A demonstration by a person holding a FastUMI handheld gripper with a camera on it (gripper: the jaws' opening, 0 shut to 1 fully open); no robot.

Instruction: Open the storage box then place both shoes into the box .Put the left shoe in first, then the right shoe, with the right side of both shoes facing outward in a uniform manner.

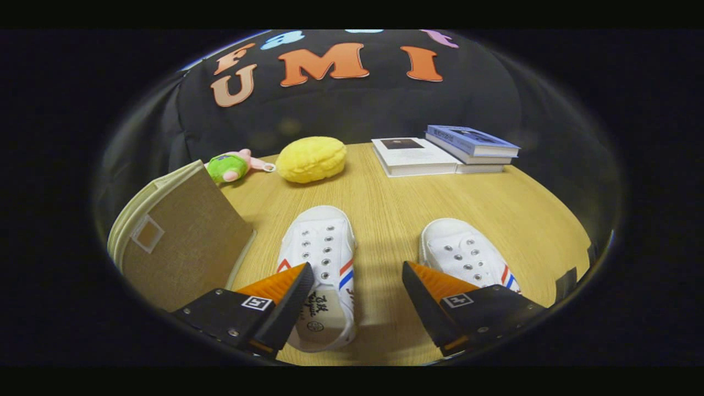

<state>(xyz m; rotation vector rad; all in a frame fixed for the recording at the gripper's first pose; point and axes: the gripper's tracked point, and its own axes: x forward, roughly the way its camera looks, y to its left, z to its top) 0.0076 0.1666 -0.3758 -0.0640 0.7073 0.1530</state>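
Tongs [357,269] apart above shoe [322,258]; insole writing illegible.

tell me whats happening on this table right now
A hand-held gripper hovers open over a wooden table, holding nothing. Two white shoes lie below it: one shoe by the left finger, the other shoe by the right finger. The fabric storage box stands to the left, lid closed. Beyond lie a yellow plush, a small green and pink toy and books.

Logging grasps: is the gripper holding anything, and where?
Nothing is held: the gripper is open above the table, between the two white shoes.
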